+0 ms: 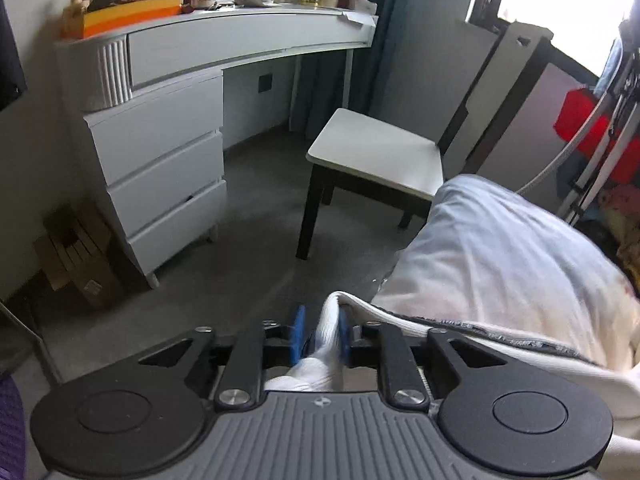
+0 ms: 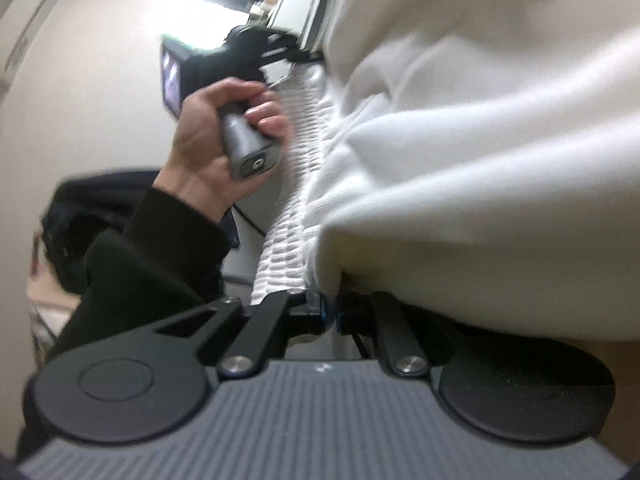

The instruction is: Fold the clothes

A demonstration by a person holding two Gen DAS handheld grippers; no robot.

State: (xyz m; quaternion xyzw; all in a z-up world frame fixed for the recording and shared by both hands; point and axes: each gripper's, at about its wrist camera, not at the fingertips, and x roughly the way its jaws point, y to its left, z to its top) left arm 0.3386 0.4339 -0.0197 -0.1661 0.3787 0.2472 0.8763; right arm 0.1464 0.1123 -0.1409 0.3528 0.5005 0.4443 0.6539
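A white garment (image 1: 500, 260) with a ribbed band hangs stretched in the air between my two grippers. In the left wrist view my left gripper (image 1: 322, 330) has its blue pads (image 1: 300, 332) closed on a bunched end of the ribbed band (image 1: 328, 332), and the cloth billows off to the right. In the right wrist view my right gripper (image 2: 328, 314) is shut on the other end of the ribbed band (image 2: 296, 180). The white garment (image 2: 480, 120) drapes over its right side. Farther up the band, the left gripper (image 2: 296, 56) shows, blurred, with a hand (image 2: 208, 136) on its handle.
Below are grey carpet (image 1: 248, 232), a white dresser (image 1: 160, 140) with clutter on top, a white-seated chair (image 1: 376, 152) and a cardboard box (image 1: 76, 256). A rack with red items (image 1: 592, 132) stands at the right. A dark sleeve (image 2: 160, 240) crosses the right wrist view.
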